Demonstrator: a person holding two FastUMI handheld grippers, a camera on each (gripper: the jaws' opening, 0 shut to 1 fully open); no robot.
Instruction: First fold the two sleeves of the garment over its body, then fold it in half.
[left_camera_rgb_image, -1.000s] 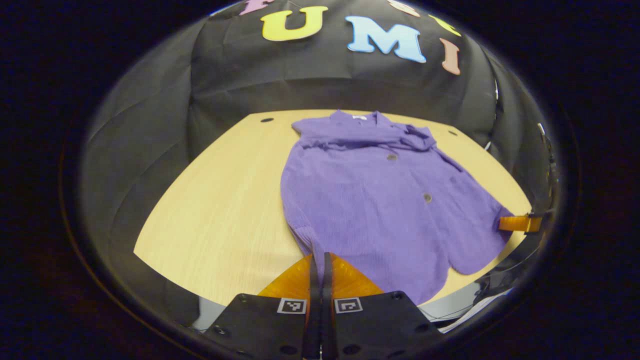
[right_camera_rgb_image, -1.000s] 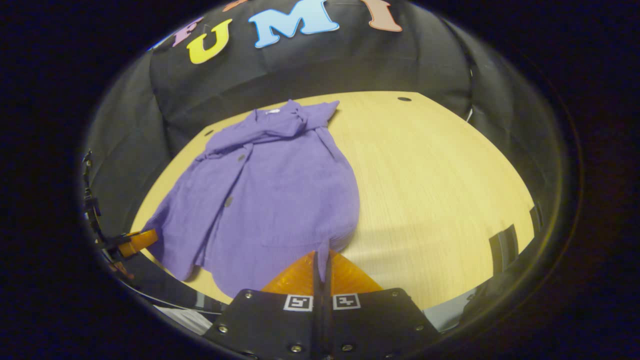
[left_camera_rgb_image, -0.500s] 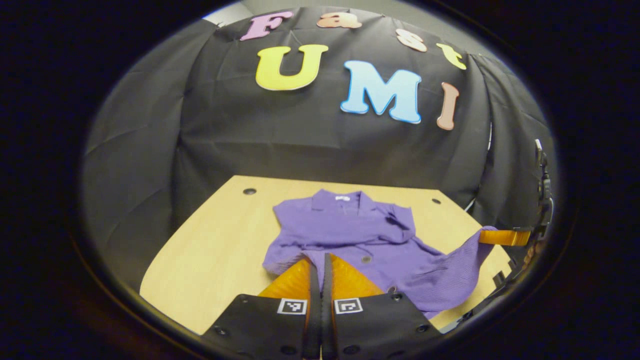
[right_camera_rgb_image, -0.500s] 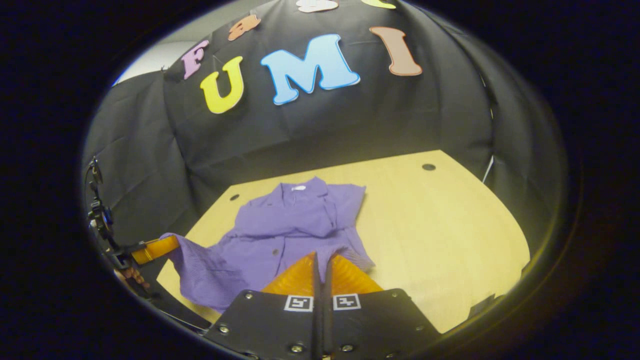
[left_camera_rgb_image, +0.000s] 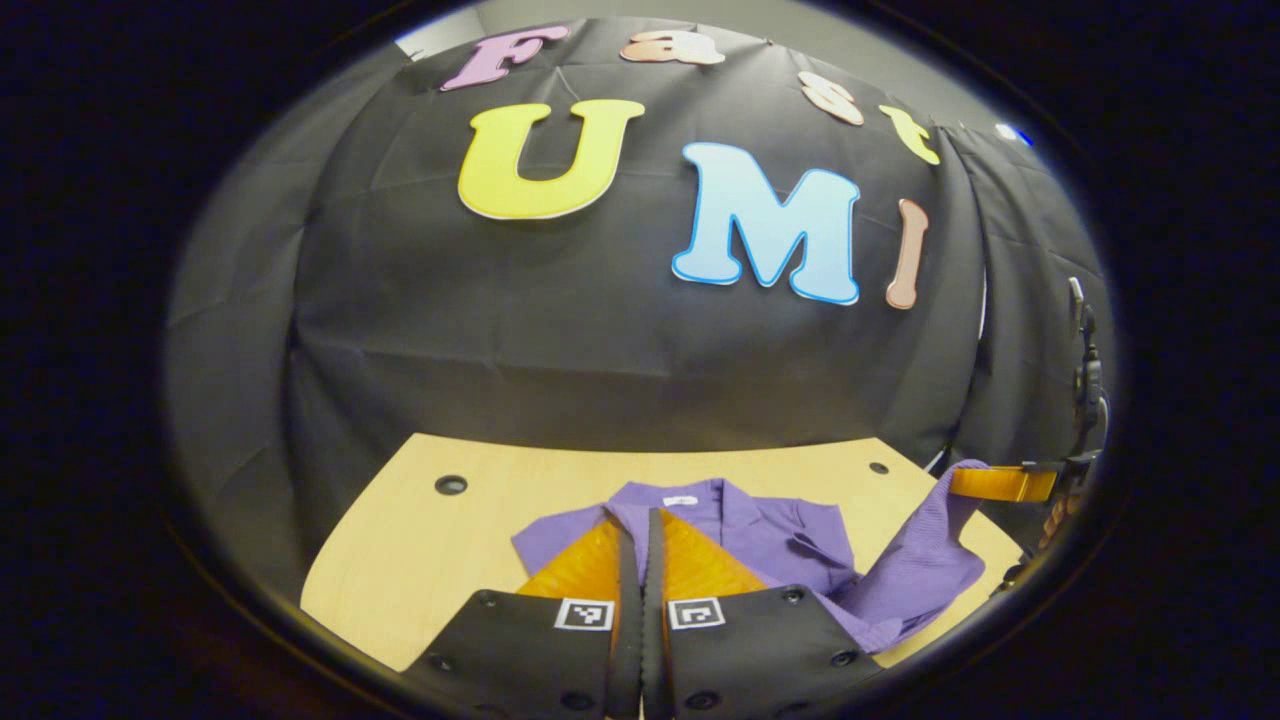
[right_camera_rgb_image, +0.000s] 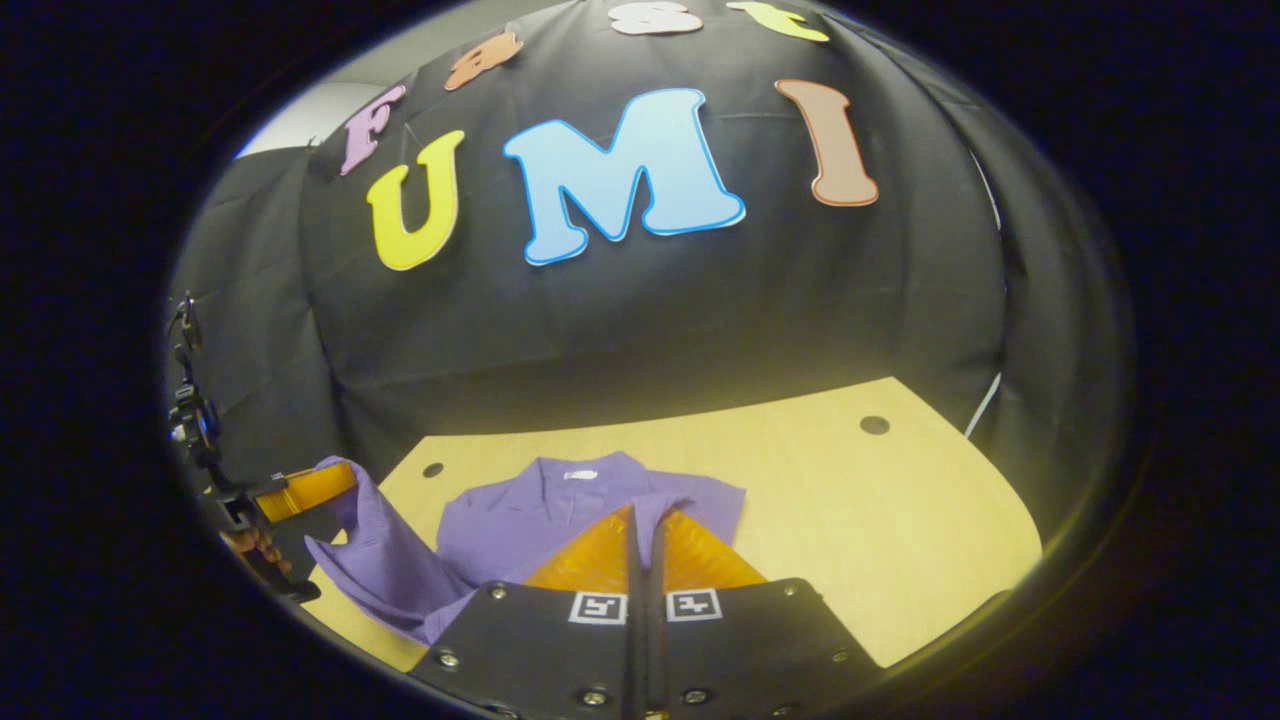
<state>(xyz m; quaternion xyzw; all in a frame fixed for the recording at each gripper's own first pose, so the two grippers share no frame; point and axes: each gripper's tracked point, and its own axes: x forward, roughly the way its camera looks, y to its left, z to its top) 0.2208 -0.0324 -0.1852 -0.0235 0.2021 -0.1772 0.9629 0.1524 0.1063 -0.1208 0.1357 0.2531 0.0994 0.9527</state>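
Note:
The purple button shirt (left_camera_rgb_image: 770, 535) lies on the wooden table (left_camera_rgb_image: 420, 540), with its collar at the far end. My left gripper (left_camera_rgb_image: 641, 512) is shut on the shirt's hem, held low just short of the collar. My right gripper (right_camera_rgb_image: 646, 510) is likewise shut on the hem of the shirt (right_camera_rgb_image: 510, 525), over the body. In the right gripper view the left gripper (right_camera_rgb_image: 340, 477) shows at the left edge, with a purple corner hanging from it. The right gripper (left_camera_rgb_image: 962, 482) appears at the right edge of the left gripper view, a purple corner draped from it.
The table (right_camera_rgb_image: 850, 500) has small round holes near its far corners (right_camera_rgb_image: 874, 424) and bare wood to the right of the shirt. The black cloth wall stands close behind the far edge. A hand (right_camera_rgb_image: 252, 545) holds the left gripper.
Both grippers have lifted the hem from the near table edge and carried it forward towards the collar. The lower half of the shirt now lies doubled over the upper half.

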